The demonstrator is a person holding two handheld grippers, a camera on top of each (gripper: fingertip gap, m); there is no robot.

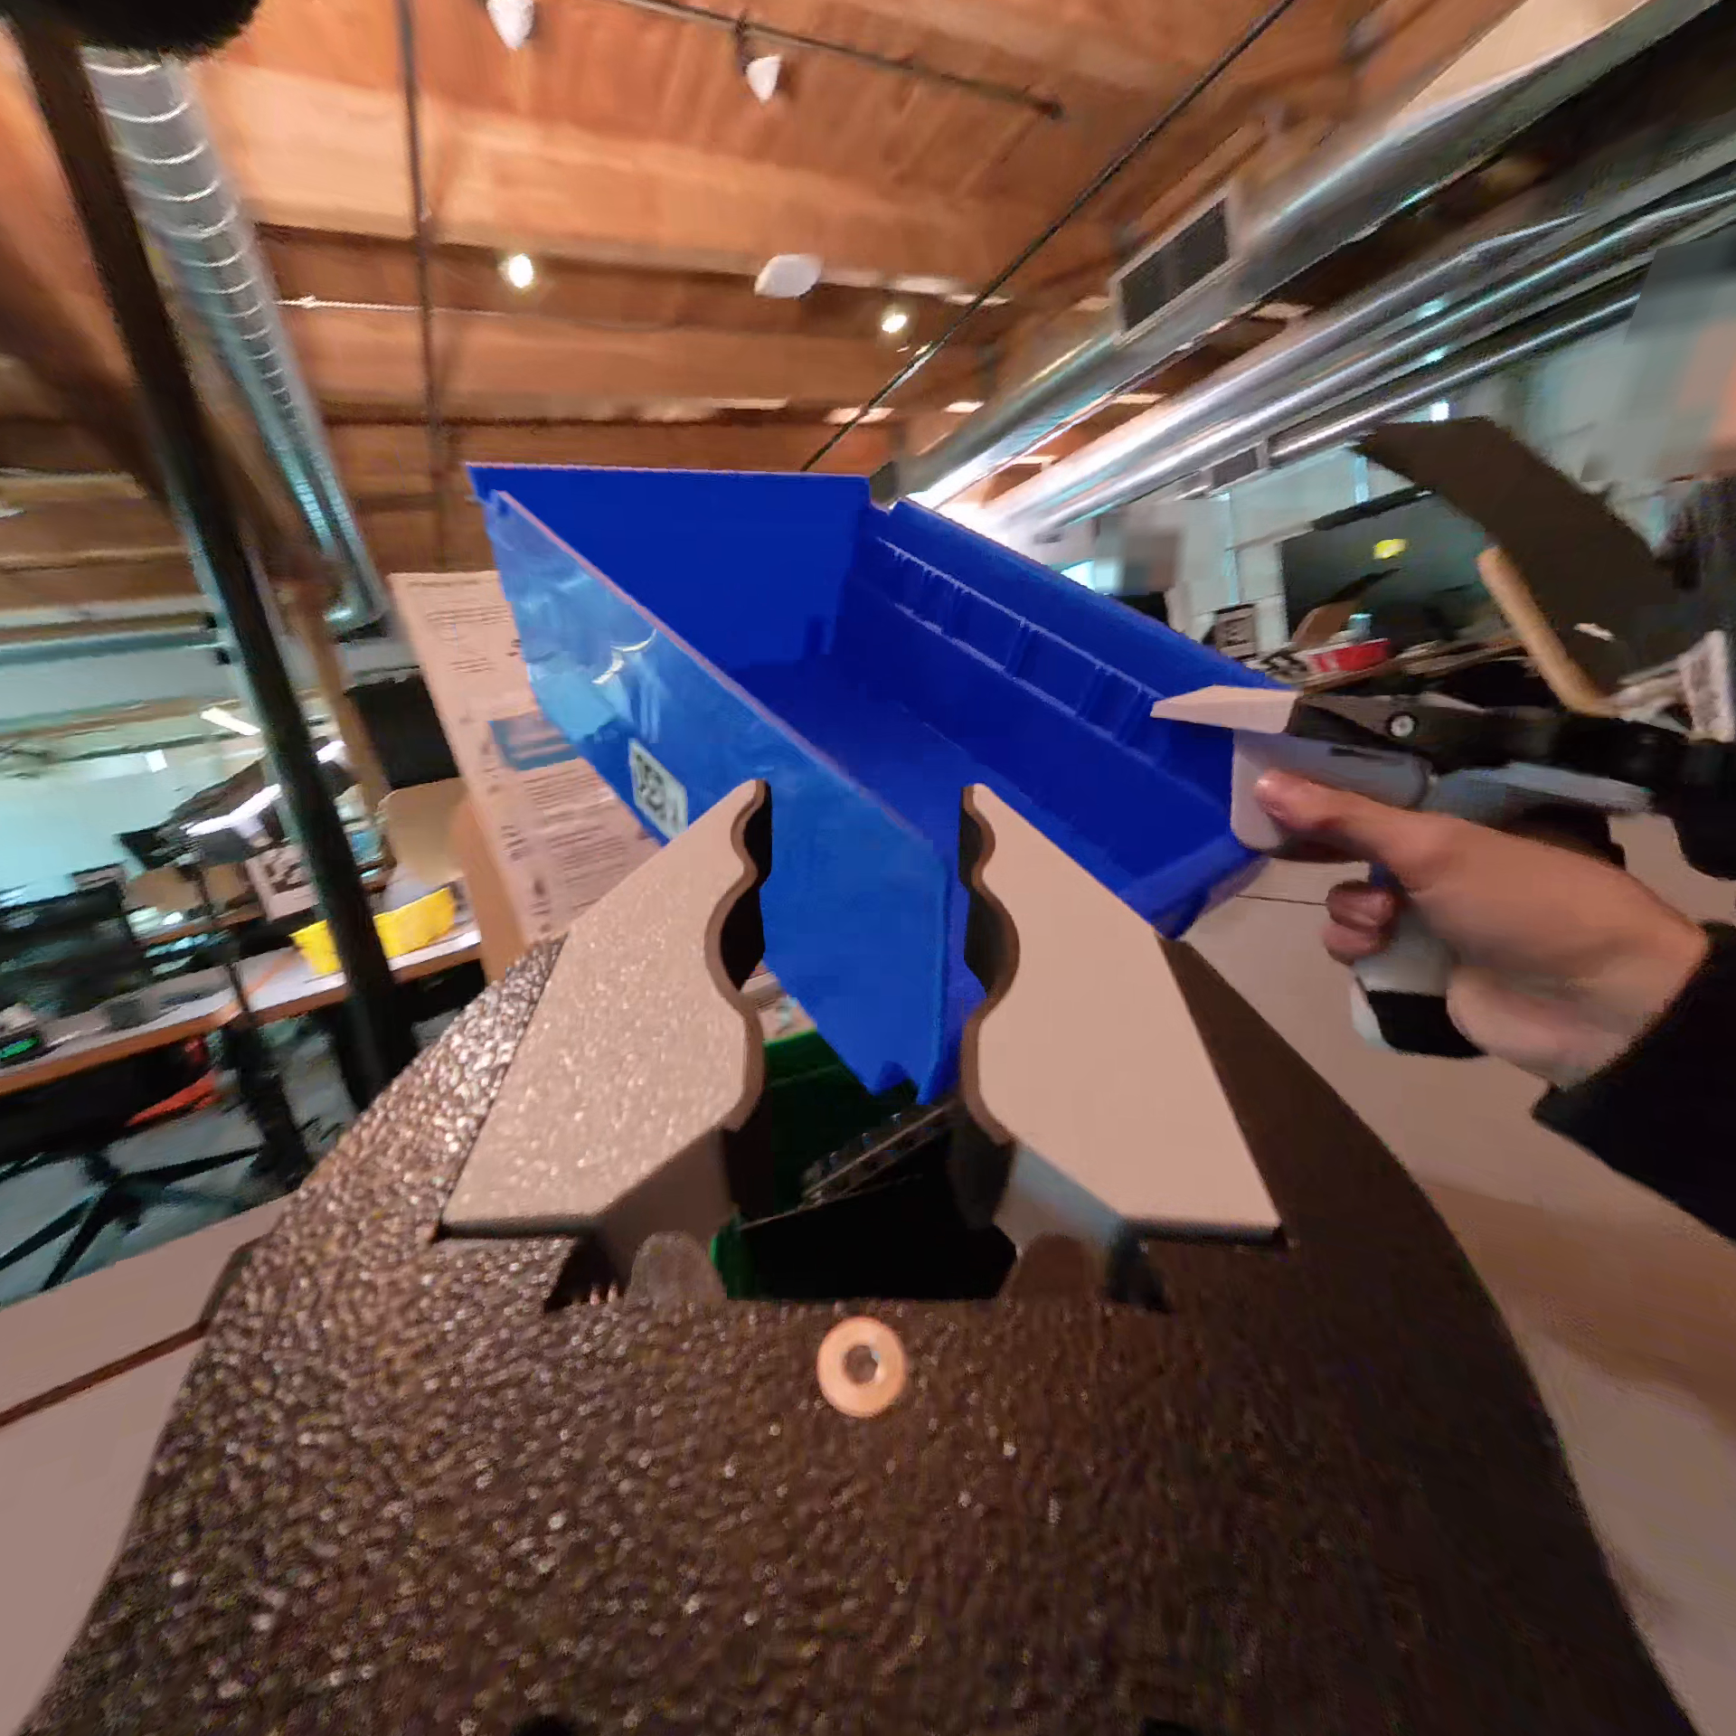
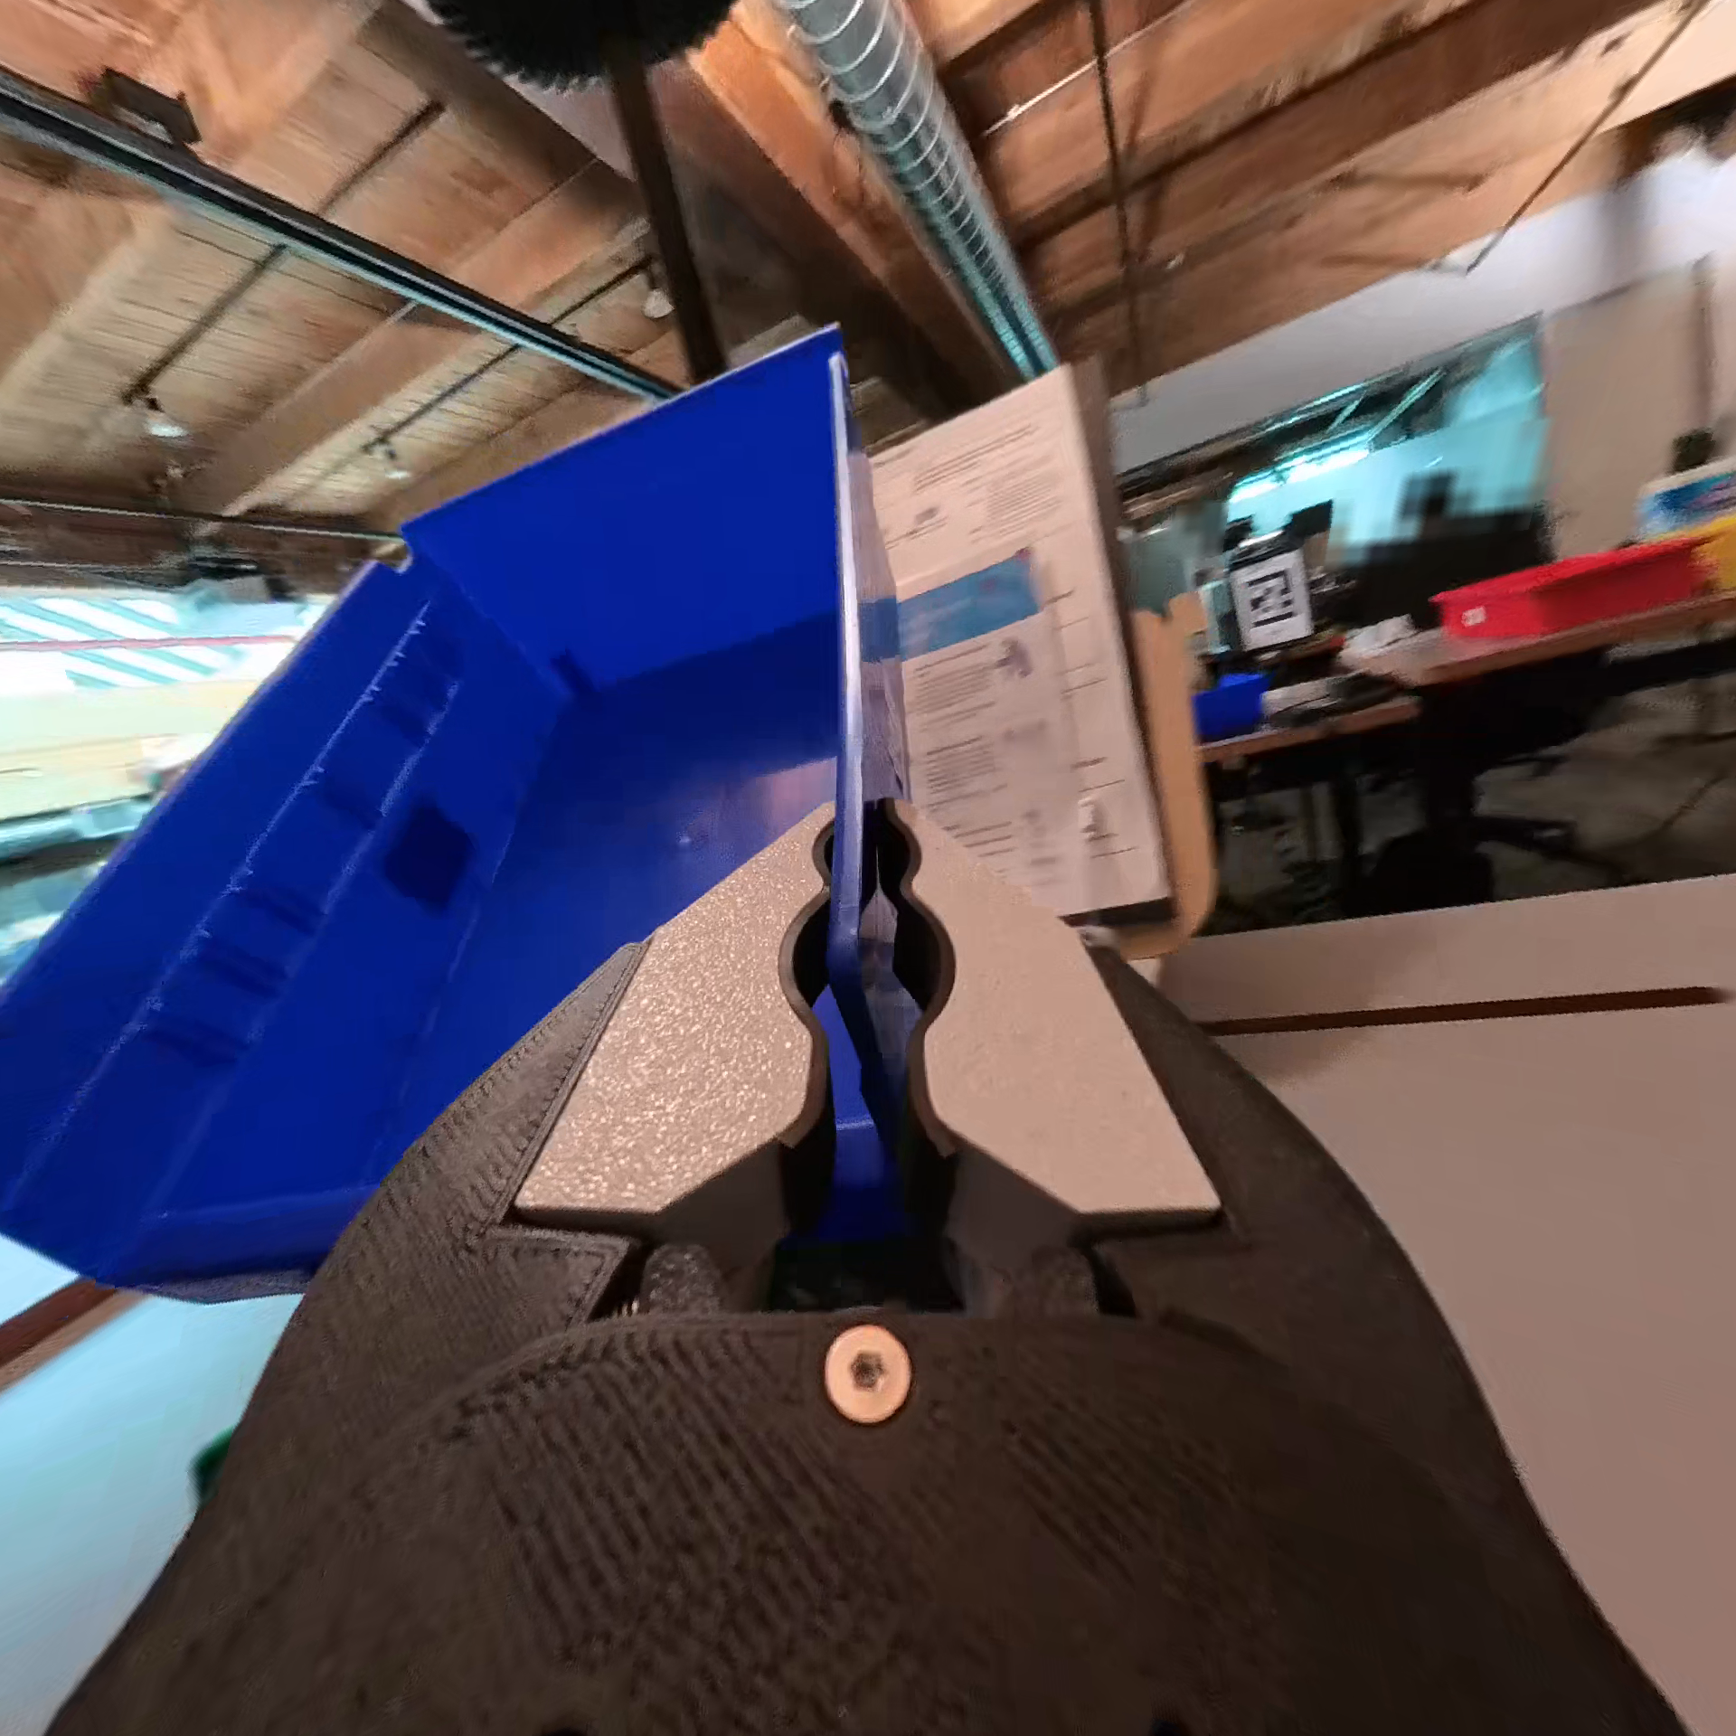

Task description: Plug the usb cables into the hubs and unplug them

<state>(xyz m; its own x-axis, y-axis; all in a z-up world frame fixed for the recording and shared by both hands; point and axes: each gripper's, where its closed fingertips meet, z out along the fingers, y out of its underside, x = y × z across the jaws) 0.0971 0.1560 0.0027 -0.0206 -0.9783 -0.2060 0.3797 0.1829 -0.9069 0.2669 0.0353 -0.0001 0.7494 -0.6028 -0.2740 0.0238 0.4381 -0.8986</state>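
Observation:
An empty blue plastic bin is held up in the air, tilted, with its open side facing me. My right gripper is shut on the bin's thin side wall. It also shows at the right of the left wrist view, clamped on the bin's rim. My left gripper is open, and the bin's near end shows between its fingers. Below that gap I see a green container with dark items in it. No USB cable or hub is clearly visible.
A person's hand holds the right gripper's handle. A beige table lies below. A poster board stands behind the bin, and a black pole is at the left. Far tables hold a red tray and a yellow bin.

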